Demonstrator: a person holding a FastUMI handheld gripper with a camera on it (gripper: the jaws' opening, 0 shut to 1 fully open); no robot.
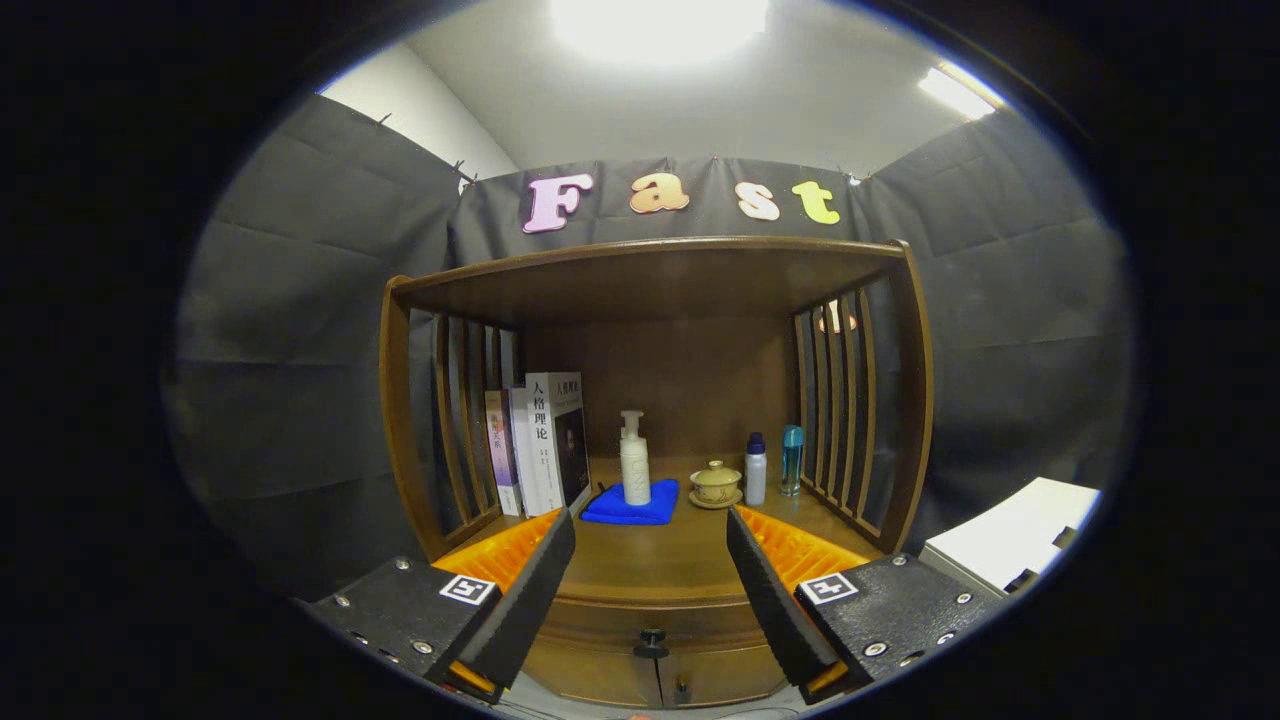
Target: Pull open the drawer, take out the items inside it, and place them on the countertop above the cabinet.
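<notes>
Cabinet [905, 400]: wooden, slatted sides, roofed by a top shelf. Drawer [640, 625] sits below the countertop [650, 555], shut, front flush; contents hidden, can't tell what's inside. Dark knob [652, 640] at drawer's centre, sticking out toward the camera. Drawer front's long axis runs 3-to-9 o'clock.

On countertop, back row, from 9 toward 3 o'clock:
- Books [540, 440], approx. 3, upright, spines out, leaning on left slats.
- Blue cloth [632, 503], folded flat, w/ white pump bottle [635, 460] upright on it.
- Lidded cup [716, 484] on saucer, just beside cloth at its 3 o'clock.
- White bottle [755, 468], dark cap, upright.
- Teal bottle [791, 460], upright, just beside white one, near right slats.

Front part of countertop bare wood.

Gripper [650, 570]: released, fingers spread wide, holding nothing. Knob lies between the fingers, low at 6 o'clock, touching neither. Nothing stands between fingers and knob.

Surrounds: white box [1010, 535] at 4 o'clock of cabinet, apart from it. Ceiling light [655, 25] at 12 o'clock.
</notes>
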